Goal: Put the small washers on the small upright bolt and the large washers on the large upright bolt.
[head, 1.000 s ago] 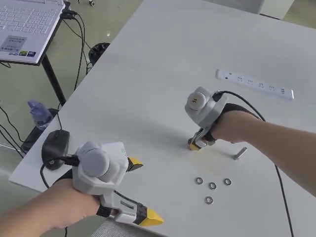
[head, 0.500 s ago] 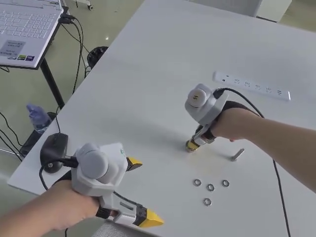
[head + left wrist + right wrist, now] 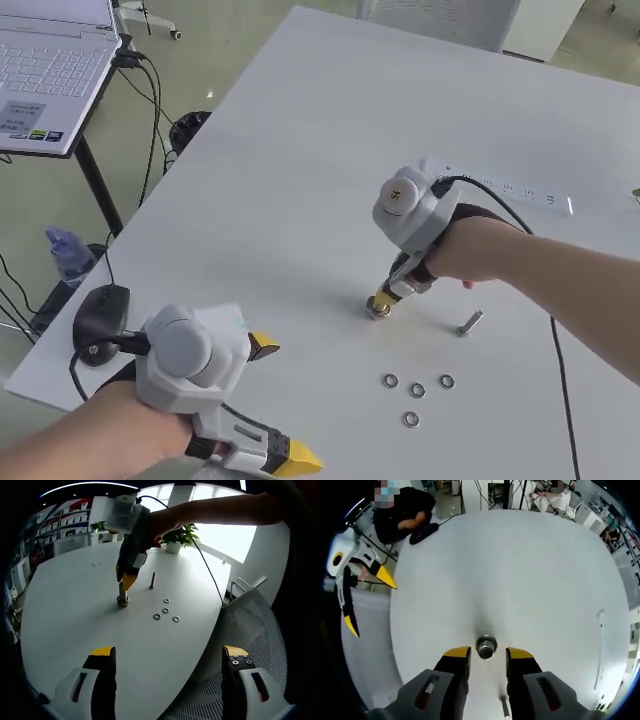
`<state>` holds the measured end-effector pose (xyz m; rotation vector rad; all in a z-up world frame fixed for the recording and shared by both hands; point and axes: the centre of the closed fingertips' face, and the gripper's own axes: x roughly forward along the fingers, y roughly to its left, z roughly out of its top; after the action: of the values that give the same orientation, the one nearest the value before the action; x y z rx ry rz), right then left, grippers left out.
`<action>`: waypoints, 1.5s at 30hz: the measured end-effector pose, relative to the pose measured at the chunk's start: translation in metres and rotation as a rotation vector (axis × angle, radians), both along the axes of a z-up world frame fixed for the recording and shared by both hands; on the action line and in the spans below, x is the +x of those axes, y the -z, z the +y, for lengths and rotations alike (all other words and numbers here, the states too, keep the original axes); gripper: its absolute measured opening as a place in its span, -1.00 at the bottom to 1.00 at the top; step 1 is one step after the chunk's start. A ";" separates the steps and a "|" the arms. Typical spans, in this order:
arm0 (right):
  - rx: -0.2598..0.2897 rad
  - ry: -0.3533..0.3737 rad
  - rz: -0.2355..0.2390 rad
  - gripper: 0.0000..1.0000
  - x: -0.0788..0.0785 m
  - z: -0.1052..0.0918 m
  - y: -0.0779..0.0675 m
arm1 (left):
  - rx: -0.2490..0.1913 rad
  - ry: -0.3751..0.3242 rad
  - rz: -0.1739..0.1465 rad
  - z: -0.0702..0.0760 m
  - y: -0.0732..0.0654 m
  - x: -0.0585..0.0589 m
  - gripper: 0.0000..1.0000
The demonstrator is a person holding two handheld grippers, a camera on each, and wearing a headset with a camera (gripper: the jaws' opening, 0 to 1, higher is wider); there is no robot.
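Note:
A large bolt point(image 3: 377, 309) stands upright on the white table point(image 3: 300, 180). My right gripper point(image 3: 384, 298) hovers right over it, jaws a little apart; the bolt point(image 3: 486, 646) shows just beyond the yellow tips of the right gripper point(image 3: 488, 653). A small bolt point(image 3: 468, 323) stands to its right and looks upright point(image 3: 152, 580) in the left gripper view. Several small washers point(image 3: 417, 390) lie flat in front of both bolts. My left gripper point(image 3: 284, 403) stays open and empty near the table's front edge, far from the bolts, its jaws wide point(image 3: 168, 652).
A white power strip point(image 3: 510, 188) lies behind the right arm, whose cable trails over the table. Off the table's left edge are a laptop point(image 3: 50, 60), a black mouse point(image 3: 95, 322) and a bottle point(image 3: 62, 250). A mesh chair point(image 3: 250, 625) stands beside the table.
The camera has moved. The large bolt, which was at the right gripper's tips, now stands on the table just below them. The left gripper has kept its pose.

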<state>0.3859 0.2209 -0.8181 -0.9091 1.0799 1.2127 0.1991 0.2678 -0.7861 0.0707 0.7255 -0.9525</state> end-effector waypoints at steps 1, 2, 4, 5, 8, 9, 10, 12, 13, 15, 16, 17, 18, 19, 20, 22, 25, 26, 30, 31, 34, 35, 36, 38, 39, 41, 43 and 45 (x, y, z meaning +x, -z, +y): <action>0.001 0.000 0.002 -0.42 -0.001 0.000 -0.001 | -0.001 0.000 -0.001 0.000 -0.001 0.000 0.74; 0.002 -0.002 0.001 -0.43 -0.001 0.000 -0.002 | -0.002 -0.001 -0.002 0.000 -0.002 0.000 0.74; 0.003 -0.001 0.001 -0.43 -0.002 -0.001 -0.004 | 0.001 -0.001 -0.004 0.000 -0.002 0.001 0.74; 0.001 0.000 0.003 -0.43 -0.002 -0.003 -0.004 | 0.001 0.000 -0.005 0.000 -0.002 0.002 0.74; -0.005 -0.002 0.003 -0.43 -0.004 -0.008 -0.006 | -0.002 0.000 -0.008 -0.002 -0.003 0.003 0.74; -0.008 -0.003 0.004 -0.43 -0.006 -0.010 -0.006 | -0.002 0.001 -0.008 -0.002 -0.004 0.002 0.74; -0.011 -0.006 0.004 -0.43 -0.008 -0.011 -0.007 | 0.000 0.003 -0.009 -0.002 -0.004 0.002 0.74; -0.020 -0.012 0.000 -0.44 -0.009 -0.016 -0.007 | 0.000 0.004 -0.010 -0.003 -0.003 0.002 0.74; -0.023 -0.013 -0.001 -0.44 -0.010 -0.017 -0.007 | -0.001 0.003 -0.009 -0.003 -0.003 0.002 0.74; -0.023 -0.011 0.003 -0.44 -0.012 -0.019 -0.008 | -0.001 0.005 -0.010 -0.003 -0.004 0.002 0.74; -0.022 -0.011 0.004 -0.44 -0.013 -0.021 -0.009 | 0.000 0.007 -0.013 -0.003 -0.004 0.003 0.74; -0.020 -0.010 0.004 -0.44 -0.014 -0.022 -0.010 | 0.001 0.007 -0.012 -0.003 -0.004 0.002 0.74; -0.016 -0.009 0.004 -0.44 -0.016 -0.023 -0.011 | 0.001 0.007 -0.013 -0.003 -0.004 0.003 0.73; -0.014 -0.010 0.007 -0.44 -0.018 -0.024 -0.011 | 0.000 0.007 -0.015 -0.002 -0.004 0.003 0.73; -0.013 -0.012 0.012 -0.44 -0.020 -0.027 -0.010 | -0.001 0.006 -0.015 -0.003 -0.004 0.003 0.73; -0.014 -0.010 0.021 -0.44 -0.023 -0.029 -0.009 | 0.000 0.007 -0.016 -0.003 -0.005 0.003 0.73; -0.030 -0.014 0.029 -0.44 -0.028 -0.037 -0.005 | -0.001 0.010 -0.016 -0.004 -0.005 0.003 0.73; -0.030 -0.010 0.034 -0.44 -0.029 -0.039 -0.004 | -0.001 0.011 -0.017 -0.005 -0.005 0.003 0.73; -0.036 -0.009 0.039 -0.44 -0.034 -0.048 -0.004 | -0.005 0.016 -0.018 -0.010 -0.006 0.003 0.73; -0.038 -0.007 0.042 -0.44 -0.035 -0.051 -0.004 | -0.008 0.017 -0.019 -0.011 -0.006 0.003 0.73; -0.041 -0.010 0.048 -0.44 -0.040 -0.059 -0.003 | -0.006 0.021 -0.020 -0.013 -0.006 0.003 0.73; -0.041 -0.010 0.051 -0.44 -0.042 -0.061 -0.003 | -0.007 0.021 -0.019 -0.013 -0.006 0.003 0.73; -0.038 -0.013 0.052 -0.44 -0.045 -0.063 -0.003 | -0.007 0.021 -0.020 -0.013 -0.007 0.003 0.73; -0.030 -0.018 0.051 -0.44 -0.048 -0.067 -0.003 | -0.007 0.022 -0.021 -0.013 -0.006 0.004 0.73; -0.024 -0.023 0.055 -0.44 -0.050 -0.068 -0.004 | -0.007 0.022 -0.020 -0.013 -0.006 0.003 0.73; -0.017 -0.032 0.054 -0.44 -0.053 -0.072 -0.003 | -0.006 0.022 -0.019 -0.013 -0.006 0.003 0.73; -0.012 -0.028 0.058 -0.44 -0.054 -0.076 -0.001 | -0.006 0.023 -0.018 -0.014 -0.006 0.002 0.73; -0.011 -0.023 0.061 -0.44 -0.056 -0.080 0.001 | -0.004 0.024 -0.019 -0.015 -0.006 0.002 0.73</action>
<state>0.3296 0.1409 -0.8191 -0.9000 1.1285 1.2619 0.2014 0.2527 -0.7802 0.0855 0.7065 -0.9746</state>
